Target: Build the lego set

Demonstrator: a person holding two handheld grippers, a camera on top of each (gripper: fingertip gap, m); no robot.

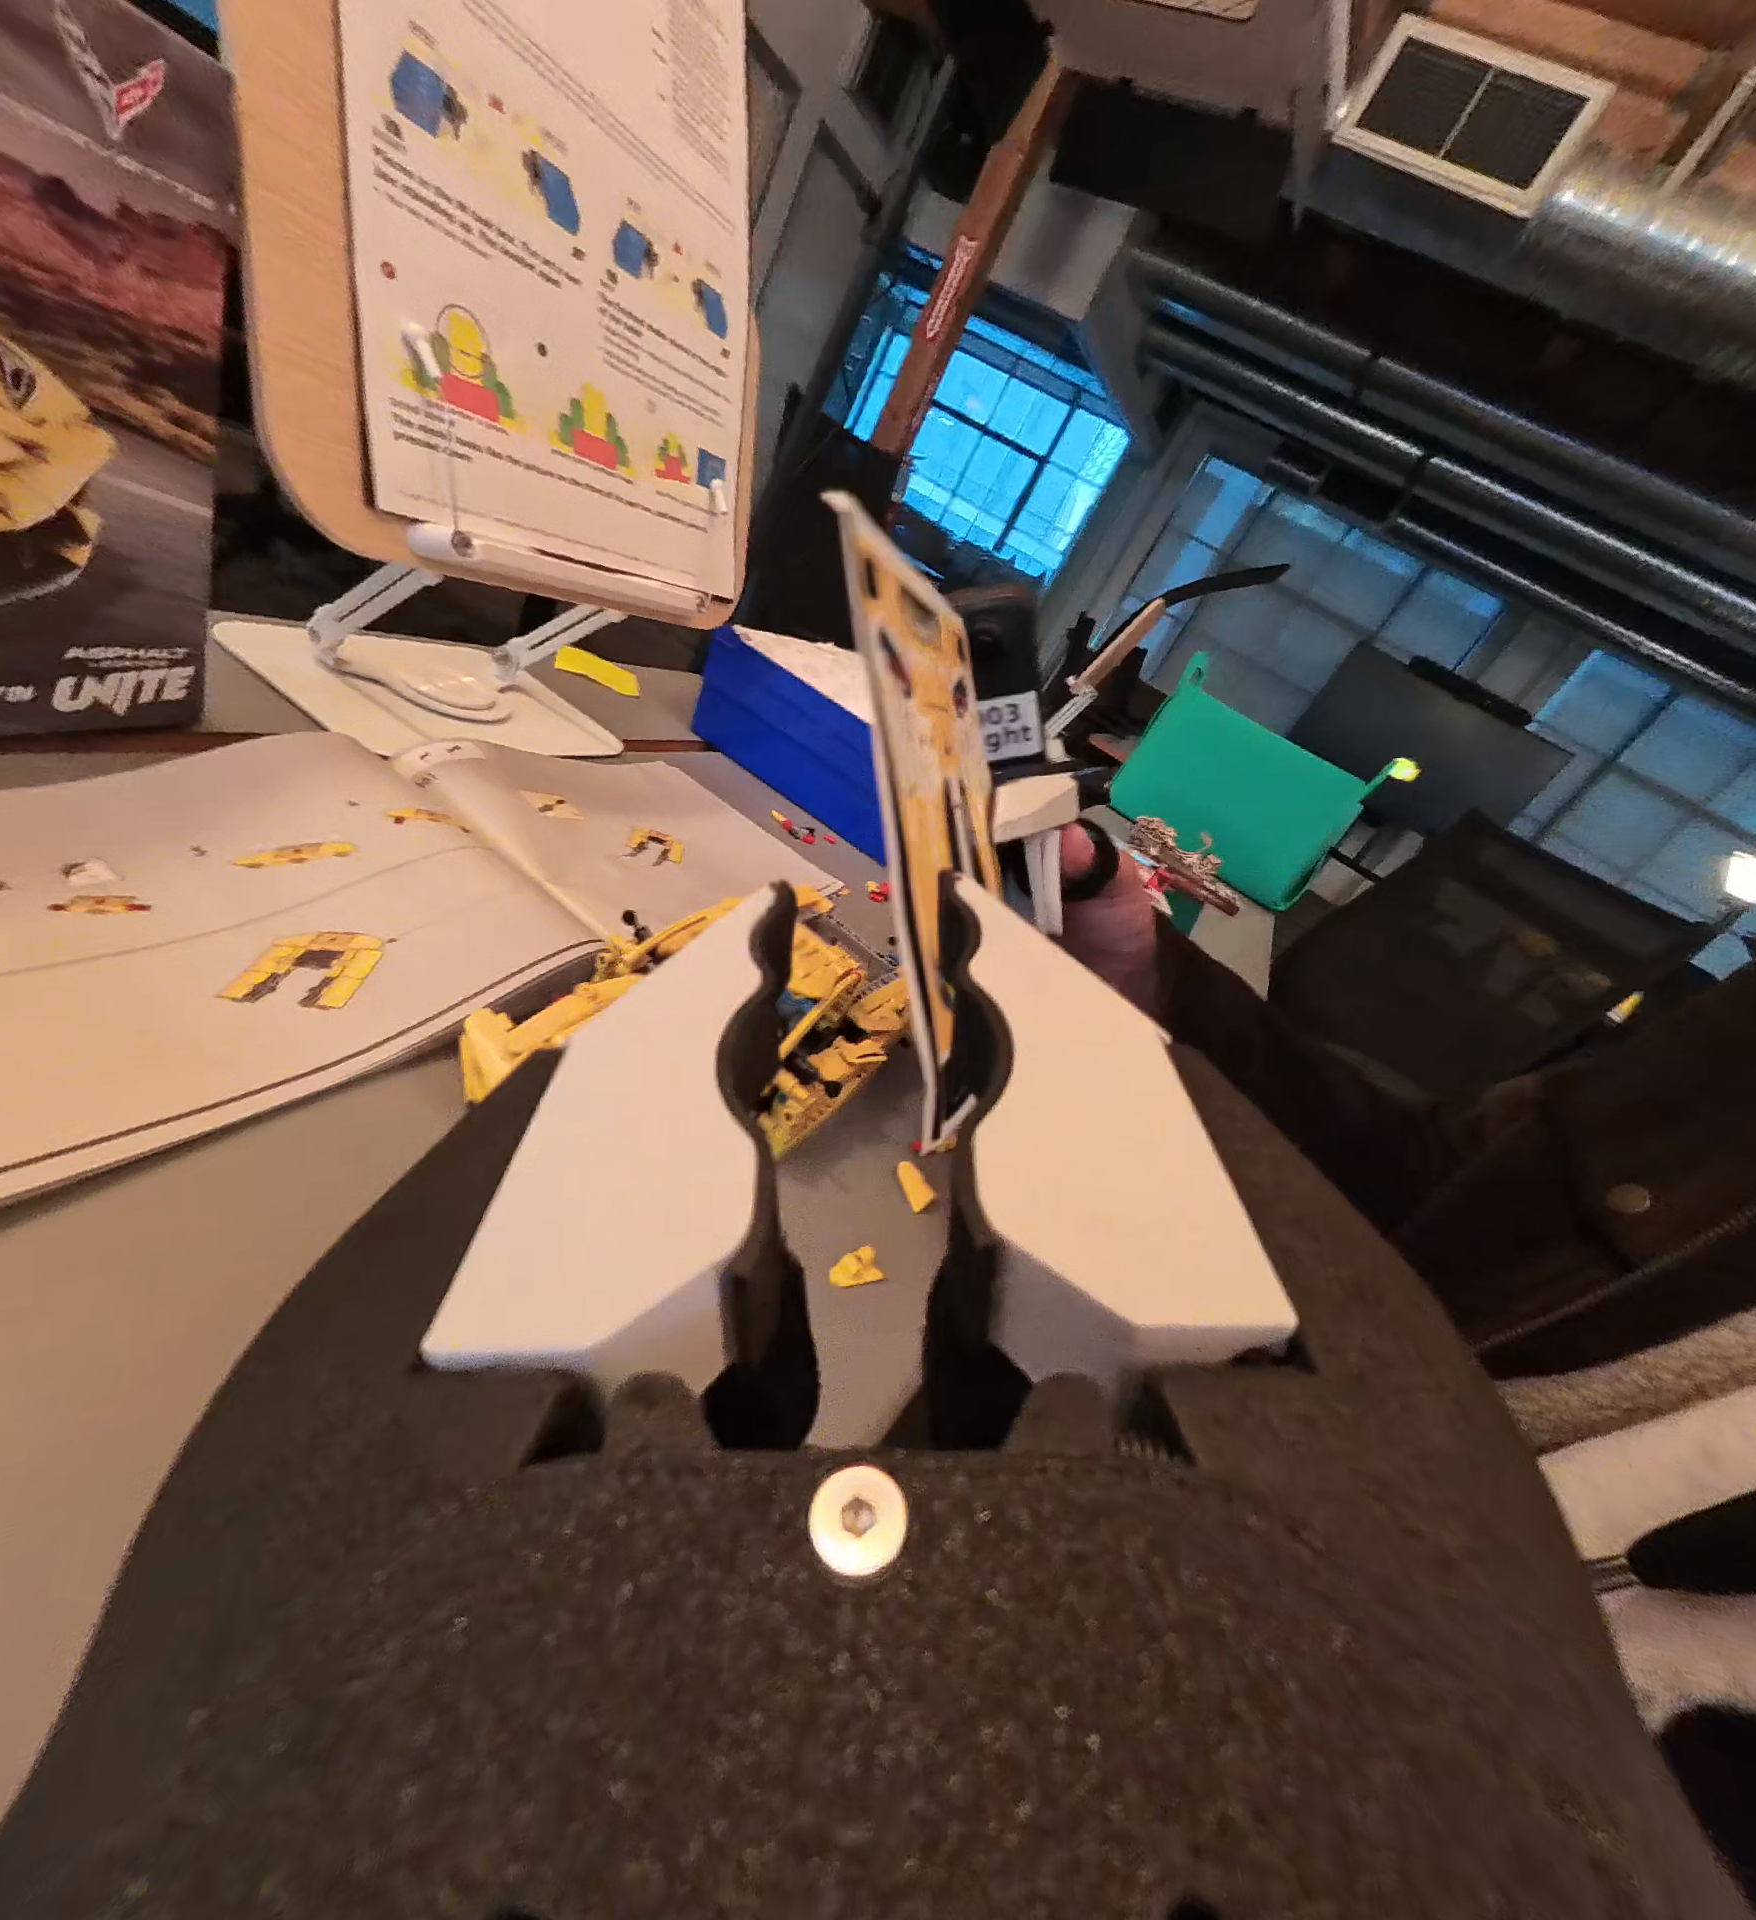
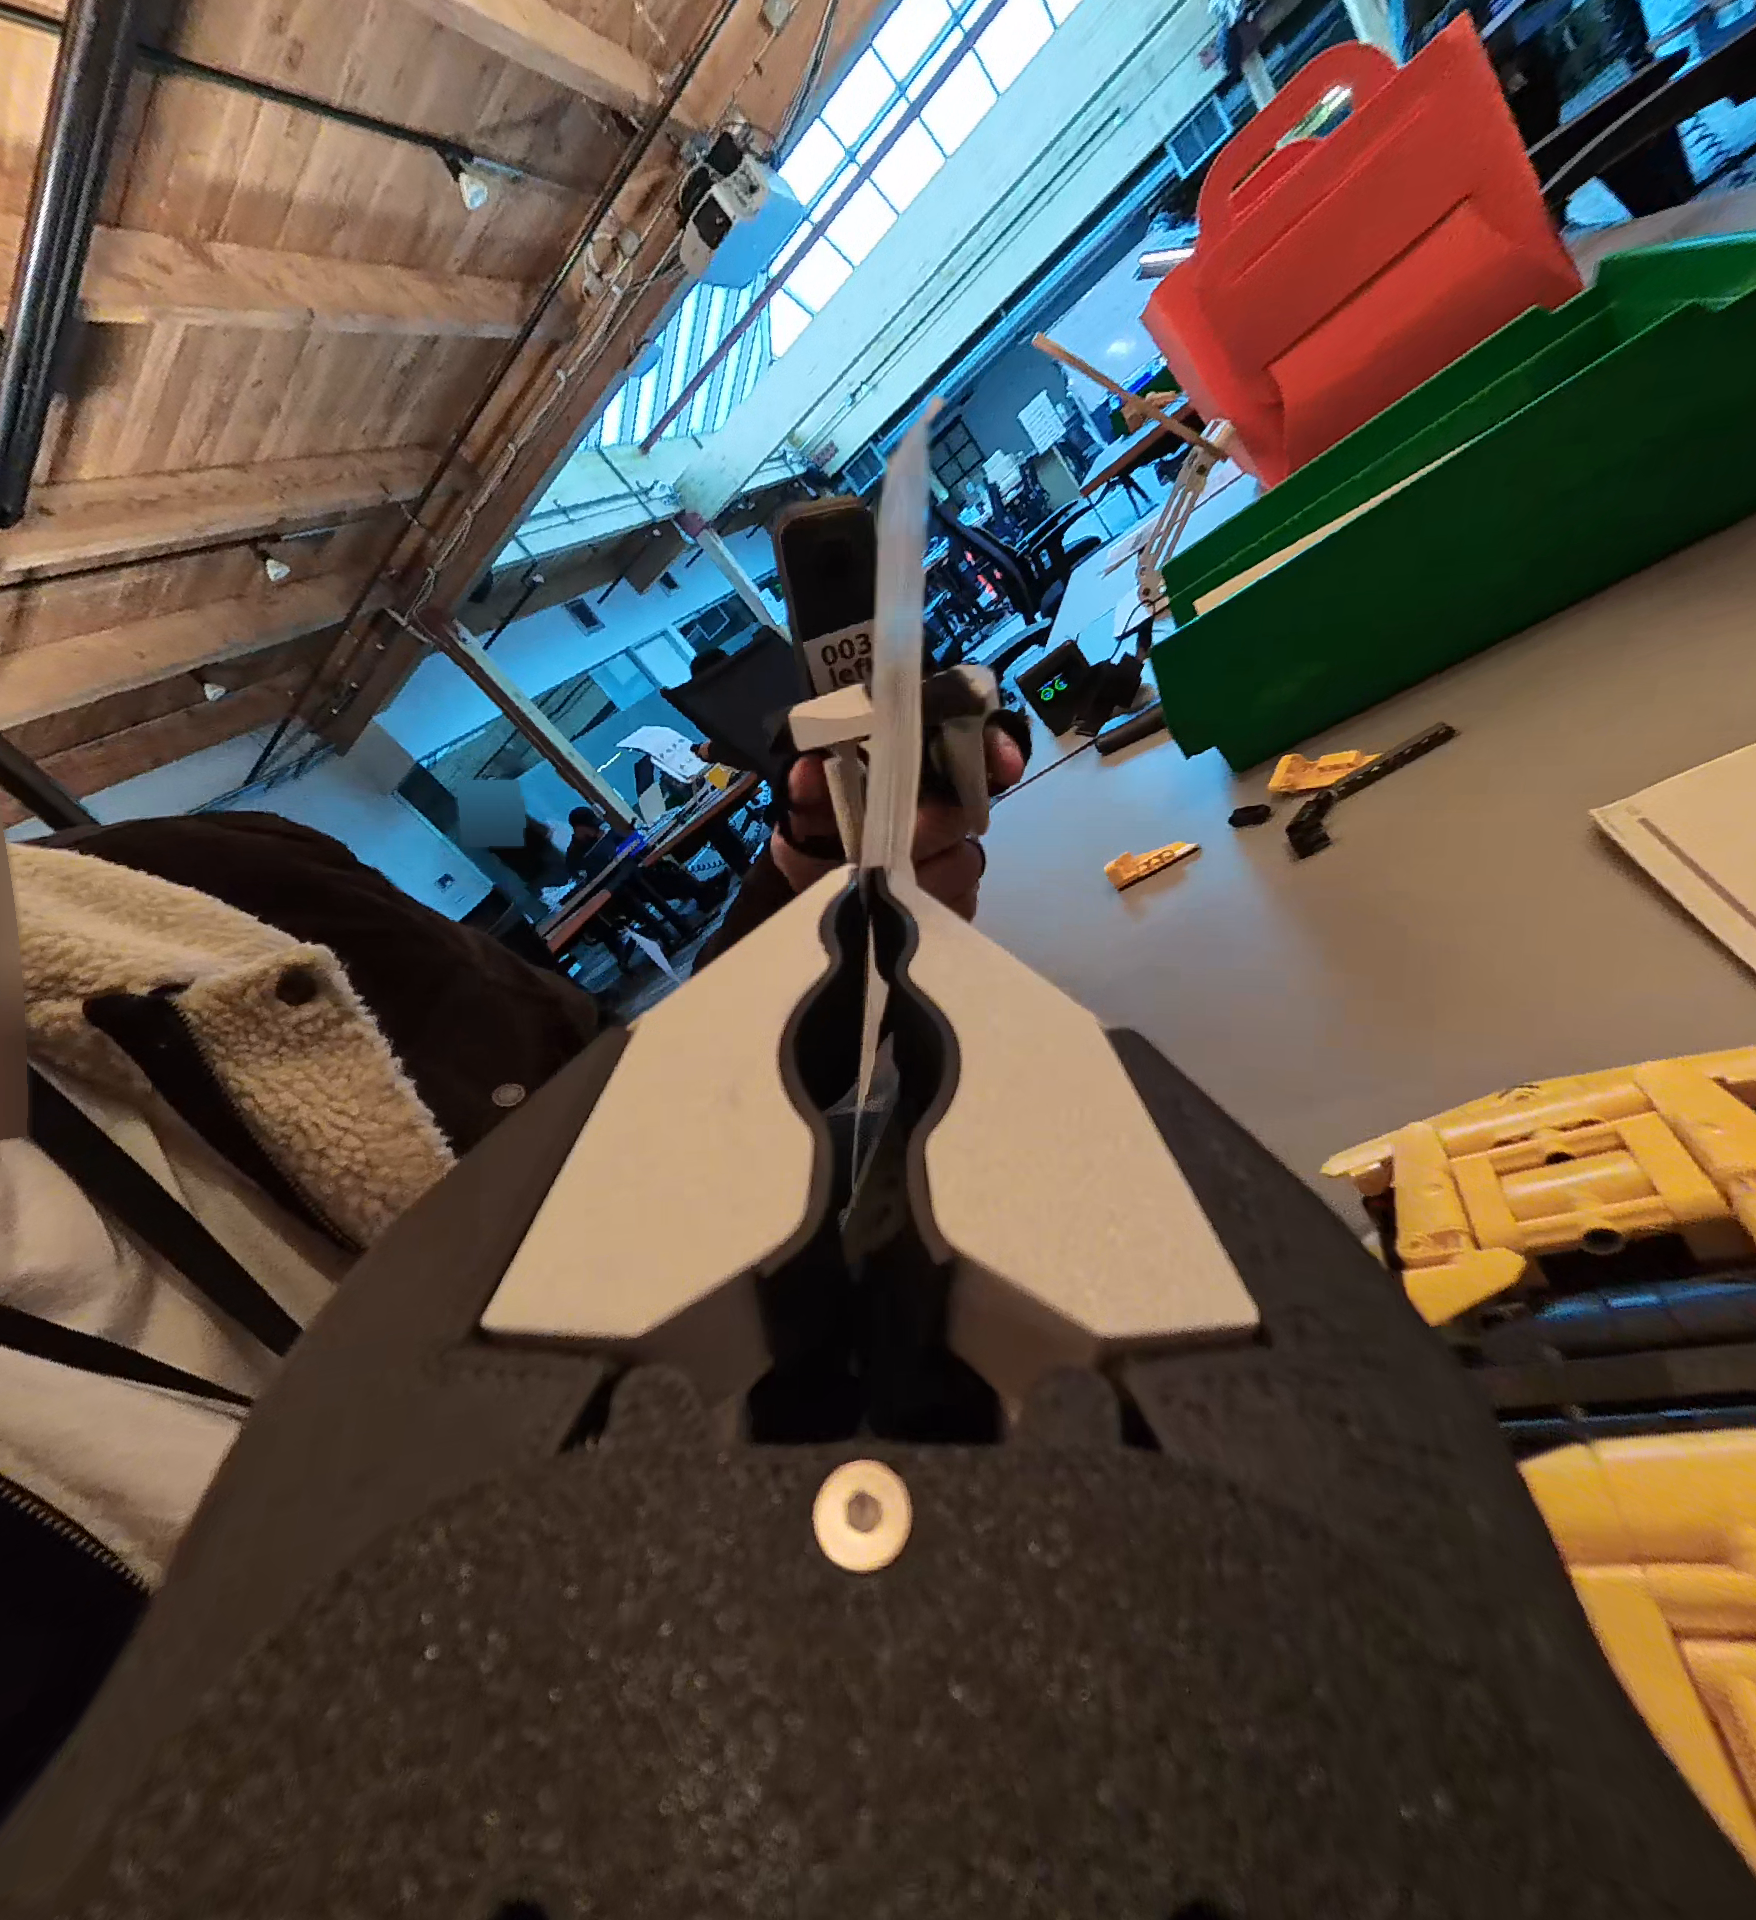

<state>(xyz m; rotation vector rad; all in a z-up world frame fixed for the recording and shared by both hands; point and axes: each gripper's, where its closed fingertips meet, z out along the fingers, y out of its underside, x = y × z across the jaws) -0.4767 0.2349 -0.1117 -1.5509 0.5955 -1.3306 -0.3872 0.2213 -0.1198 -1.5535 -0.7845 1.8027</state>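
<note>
1. At nine o'clock in the left wrist view, a car-printed box (image 1: 63,364) stands at the table's far edge, with an open instruction booklet (image 1: 230,935) lying flat in front of it.
2. Toward eleven o'clock, a printed sheet rests on a white stand (image 1: 500,291); a blue box (image 1: 780,727) sits just right of its base.
3. At the centre, the left gripper (image 1: 866,904) has its jaws apart. A yellow sticker sheet (image 1: 921,790) stands upright along the inner face of its right finger and partly blocks the view beyond. Whether that finger actually touches it, I cannot tell.
4. Behind the fingers lies the yellow lego car (image 1: 801,1029), partly hidden by them, with two loose yellow pieces (image 1: 884,1226) on the grey table (image 1: 74,1403) nearer the camera.
5. At two o'clock, a green bin (image 1: 1238,810) sits past the other gripper.
6. In the right wrist view, the right gripper (image 2: 869,883) is clamped on the sheet's edge, which rises pale and thin toward twelve o'clock.
7. At four o'clock the yellow car fills the corner. At two o'clock stand the green bin and a red carrier (image 2: 1362,239).
</note>
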